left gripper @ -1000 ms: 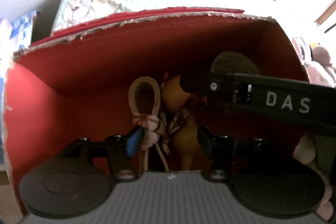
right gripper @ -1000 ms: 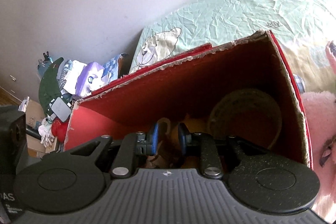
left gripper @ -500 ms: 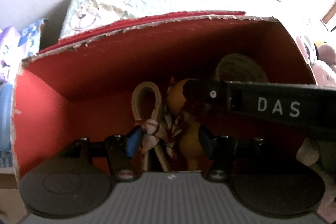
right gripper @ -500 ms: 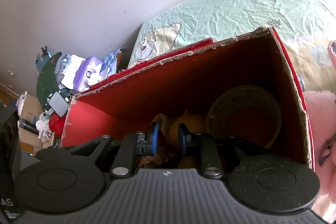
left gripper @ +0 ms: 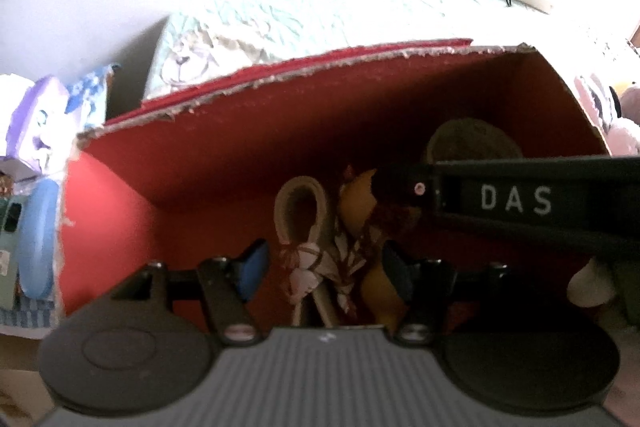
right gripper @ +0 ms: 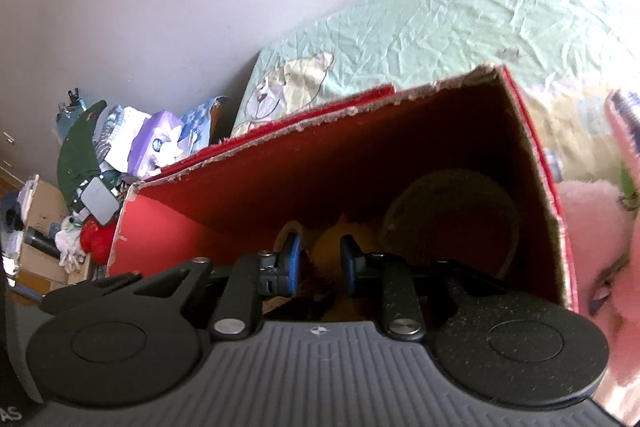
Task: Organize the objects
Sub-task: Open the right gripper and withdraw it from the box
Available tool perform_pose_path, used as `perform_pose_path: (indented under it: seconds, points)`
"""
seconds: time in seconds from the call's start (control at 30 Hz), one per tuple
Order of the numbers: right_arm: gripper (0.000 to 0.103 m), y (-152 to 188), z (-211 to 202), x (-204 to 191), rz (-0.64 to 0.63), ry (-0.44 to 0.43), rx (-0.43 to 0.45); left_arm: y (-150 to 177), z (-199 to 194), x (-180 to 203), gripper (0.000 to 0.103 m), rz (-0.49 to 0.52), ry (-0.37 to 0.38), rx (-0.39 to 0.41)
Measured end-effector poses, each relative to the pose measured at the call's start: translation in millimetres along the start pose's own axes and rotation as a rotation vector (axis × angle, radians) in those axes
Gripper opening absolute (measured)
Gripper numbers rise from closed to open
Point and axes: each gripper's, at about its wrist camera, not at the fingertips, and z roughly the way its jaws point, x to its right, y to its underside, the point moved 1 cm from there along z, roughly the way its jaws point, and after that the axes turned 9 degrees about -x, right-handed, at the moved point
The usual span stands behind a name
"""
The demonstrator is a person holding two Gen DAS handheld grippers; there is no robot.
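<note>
Both tools tilt steeply down into the red box [left gripper: 208, 163] on the bed [right gripper: 460, 23]. Left tool [left gripper: 320, 263]: jaws apart, just been opening, pads clear of the beige belt [left gripper: 300, 211] and yellow toy [left gripper: 356, 195] below. Right tool [right gripper: 320, 261]: narrow gap above the toy, not visibly gripping.
</note>
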Motion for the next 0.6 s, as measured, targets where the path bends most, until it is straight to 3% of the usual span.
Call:
perform_pose_path:
  seconds: [0.6]
  points:
    - [0.031,42,-50,-21,-0.154,0.043,0.111,39,-51,-3,0.069,-0.101,-0.095,0.064]
